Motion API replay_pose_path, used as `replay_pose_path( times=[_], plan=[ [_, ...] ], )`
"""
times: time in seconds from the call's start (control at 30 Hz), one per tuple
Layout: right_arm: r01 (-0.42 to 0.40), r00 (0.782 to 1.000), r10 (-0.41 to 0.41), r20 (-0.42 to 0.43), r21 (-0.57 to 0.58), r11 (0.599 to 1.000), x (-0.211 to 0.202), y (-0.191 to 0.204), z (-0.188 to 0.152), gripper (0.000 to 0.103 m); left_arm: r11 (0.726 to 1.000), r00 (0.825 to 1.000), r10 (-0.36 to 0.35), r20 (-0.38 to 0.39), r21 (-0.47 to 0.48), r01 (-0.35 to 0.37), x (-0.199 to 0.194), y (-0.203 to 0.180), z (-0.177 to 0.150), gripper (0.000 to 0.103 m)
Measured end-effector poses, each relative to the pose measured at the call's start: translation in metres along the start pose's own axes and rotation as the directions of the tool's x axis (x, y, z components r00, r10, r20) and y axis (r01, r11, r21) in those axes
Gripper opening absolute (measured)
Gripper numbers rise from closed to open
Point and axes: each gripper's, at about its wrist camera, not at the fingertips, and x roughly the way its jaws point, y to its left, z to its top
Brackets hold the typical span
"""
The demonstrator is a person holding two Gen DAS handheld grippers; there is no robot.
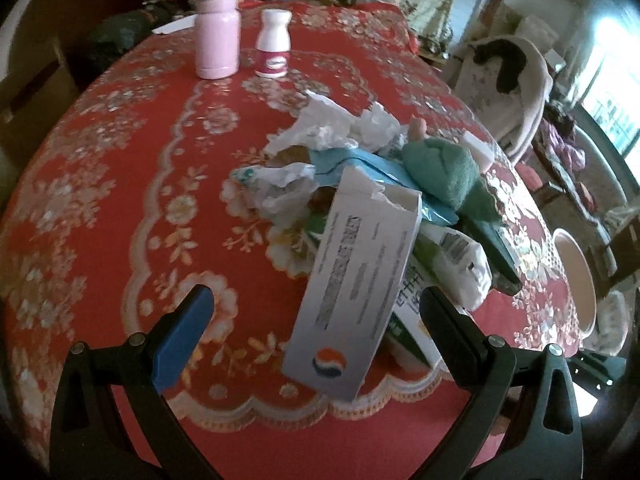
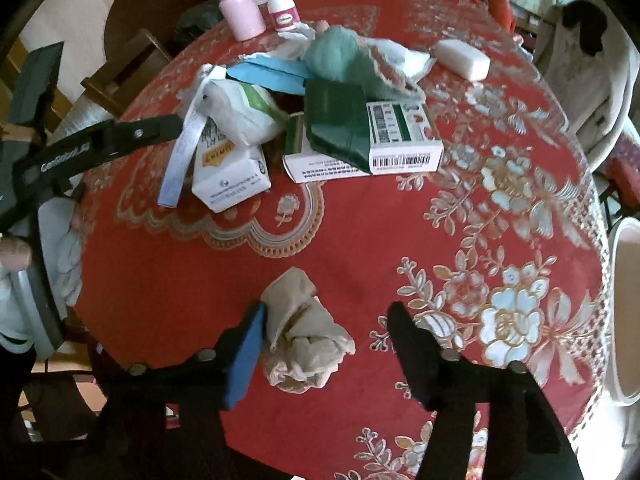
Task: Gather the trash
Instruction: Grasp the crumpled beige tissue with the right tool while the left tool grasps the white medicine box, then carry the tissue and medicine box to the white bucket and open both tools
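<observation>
Your left view sits low beside the trash pile (image 1: pixel 360 208); your right view looks down, pile (image 2: pixel 304 120) upper centre.

Dim fisheye frames, window glare at right

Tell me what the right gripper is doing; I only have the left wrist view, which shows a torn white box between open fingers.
Observer: The right gripper is open over a crumpled tissue, apart from the pile.
Operator: Touching it?
Observer: The blue pad sits against the tissue's left edge; the black finger is clear.
Operator: Anything behind the pile?
Observer: A barcoded green-and-white box lies flat there.
</observation>
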Motion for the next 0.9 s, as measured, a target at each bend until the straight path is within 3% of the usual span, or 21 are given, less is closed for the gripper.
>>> replay_pose_path(
  times=[0.07,0.23,0.27,0.43,0.67,0.8,0.9],
  plan=[
    [-0.009,1.000,0.009,0.008,0.006,1.000,0.000,0.000,0.000,0.047,1.000,1.000,-0.009,-0.021,0.025,0.009,0.008,-0.003,0.003,0.101],
    [-0.038,0.999,0.038,0.019,0.013,0.999,0.000,0.005,0.002,0.026,0.995,0.995,-0.079,-0.056,0.049,0.082,0.013,-0.006,0.005,0.064],
    [-0.042,0.999,0.041,0.021,0.014,0.999,-0.005,0.002,0.001,0.024,0.994,0.993,-0.100,-0.060,0.044,0.103,0.012,-0.006,0.005,0.051],
    [-0.079,0.996,0.077,0.054,0.022,0.997,-0.018,-0.005,0.009,0.020,0.996,0.995,-0.078,-0.056,0.042,0.081,-0.001,-0.006,0.004,0.051],
    [-0.098,0.989,0.092,0.118,0.051,0.994,-0.045,-0.025,0.018,0.020,0.999,0.999,-0.044,0.007,0.014,0.044,-0.045,-0.010,0.013,0.050],
    [-0.086,0.986,0.075,0.150,0.068,0.994,-0.059,-0.044,0.022,0.020,0.998,0.997,-0.061,0.045,0.026,0.060,-0.064,-0.033,0.020,0.050],
    [-0.078,0.983,0.062,0.172,0.087,0.993,-0.075,-0.072,0.002,0.020,0.994,0.994,-0.097,0.049,0.053,0.095,-0.071,-0.064,0.025,0.050]
  ],
)
